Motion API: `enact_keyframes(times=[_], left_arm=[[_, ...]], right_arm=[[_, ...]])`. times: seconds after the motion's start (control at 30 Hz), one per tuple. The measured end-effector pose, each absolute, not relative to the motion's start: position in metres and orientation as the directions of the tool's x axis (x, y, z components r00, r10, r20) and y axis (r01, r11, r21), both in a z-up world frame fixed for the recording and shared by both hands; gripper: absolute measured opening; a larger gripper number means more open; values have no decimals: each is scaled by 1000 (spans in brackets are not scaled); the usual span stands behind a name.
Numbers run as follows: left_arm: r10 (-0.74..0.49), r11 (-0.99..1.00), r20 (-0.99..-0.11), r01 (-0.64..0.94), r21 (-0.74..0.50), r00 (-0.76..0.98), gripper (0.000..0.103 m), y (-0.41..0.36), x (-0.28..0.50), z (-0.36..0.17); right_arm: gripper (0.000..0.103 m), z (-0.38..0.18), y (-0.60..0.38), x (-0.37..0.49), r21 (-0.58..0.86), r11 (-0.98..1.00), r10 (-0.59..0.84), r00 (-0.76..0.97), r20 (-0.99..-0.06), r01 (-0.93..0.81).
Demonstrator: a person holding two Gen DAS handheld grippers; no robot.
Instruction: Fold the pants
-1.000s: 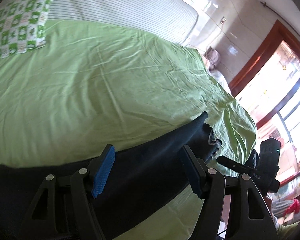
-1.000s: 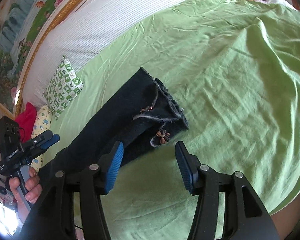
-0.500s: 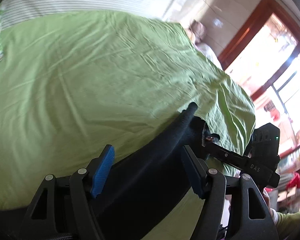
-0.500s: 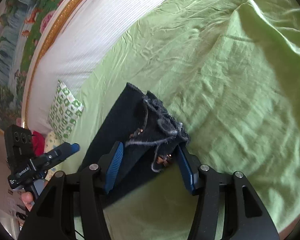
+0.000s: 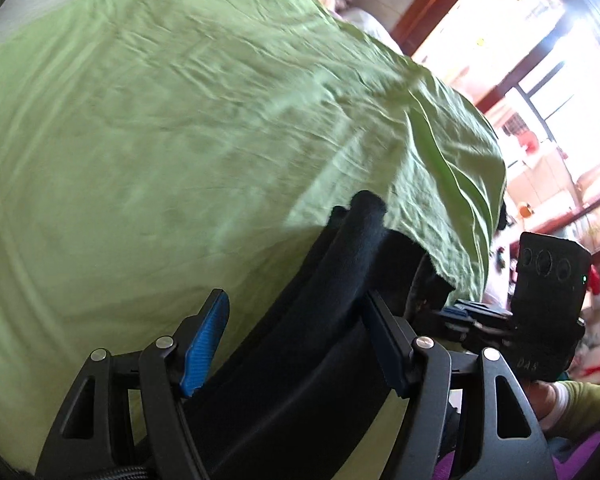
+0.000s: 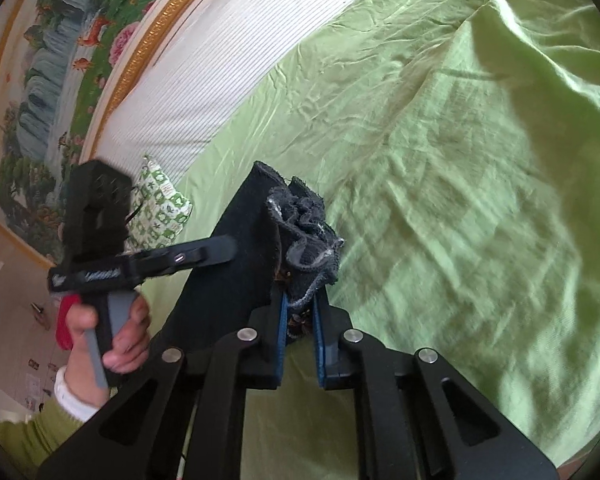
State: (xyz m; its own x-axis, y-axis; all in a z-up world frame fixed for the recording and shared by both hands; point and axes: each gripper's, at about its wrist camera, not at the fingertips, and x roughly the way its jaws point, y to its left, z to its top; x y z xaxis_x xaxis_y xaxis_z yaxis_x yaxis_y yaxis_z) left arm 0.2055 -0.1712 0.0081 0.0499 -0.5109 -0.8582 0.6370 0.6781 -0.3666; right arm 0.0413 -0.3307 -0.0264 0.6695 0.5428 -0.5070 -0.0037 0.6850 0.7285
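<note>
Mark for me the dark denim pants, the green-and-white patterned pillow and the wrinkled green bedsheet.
dark denim pants [image 6: 236,264]: right wrist view, flat leg panel.
green-and-white patterned pillow [image 6: 160,208]: right wrist view, printed face.
wrinkled green bedsheet [image 5: 180,128]: left wrist view, bare creased middle.

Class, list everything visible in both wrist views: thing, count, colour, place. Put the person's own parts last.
pants: one, dark navy, on bed, frayed cuff end pinched
bed sheet: one, green, covering bed
pillow: one, green-and-white patterned, near headboard
painting: one, gold-framed, on wall
window: one, wood-framed, beyond bed
right gripper: black, blue pads, closing on pants cuff
left gripper: black, blue pads, closing slightly, jaws wide astride pants
hand: one, holding left gripper's handle, green sleeve
</note>
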Motion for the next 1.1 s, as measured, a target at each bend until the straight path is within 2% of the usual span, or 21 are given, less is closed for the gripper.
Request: enact_keyframes(times=[0.17,0.23,0.33,0.43,0.7,0.9,1.1], left_arm=[[-517,663,-856,638,-392,11,43,-191,212,-8],[-543,652,-840,630,-421,2,26,-190,213,-7],[-573,634,-819,651,-418,32,17,-184,206,3],[-605,622,-794,662,-419,65,13,-175,198,17],[-711,598,-686,651,-469,159,12,-125,176,64],[-774,579,-598,613,-538,207,12,-76,157,86],[-790,595,-545,569,-567,283,12,-29,136,88]], right_arm=[[13,-29,-331,41,731,682,549,669,-501,-13],[13,-29,-330,41,731,682,549,670,-500,-13],[13,-27,-329,41,731,683,549,671,-499,-15],[13,-18,-326,41,728,684,553,677,-485,-37],[12,33,-301,36,708,674,616,691,-379,-212],[12,64,-263,40,684,615,728,616,-302,-391],[12,70,-219,48,658,559,806,517,-288,-504]])
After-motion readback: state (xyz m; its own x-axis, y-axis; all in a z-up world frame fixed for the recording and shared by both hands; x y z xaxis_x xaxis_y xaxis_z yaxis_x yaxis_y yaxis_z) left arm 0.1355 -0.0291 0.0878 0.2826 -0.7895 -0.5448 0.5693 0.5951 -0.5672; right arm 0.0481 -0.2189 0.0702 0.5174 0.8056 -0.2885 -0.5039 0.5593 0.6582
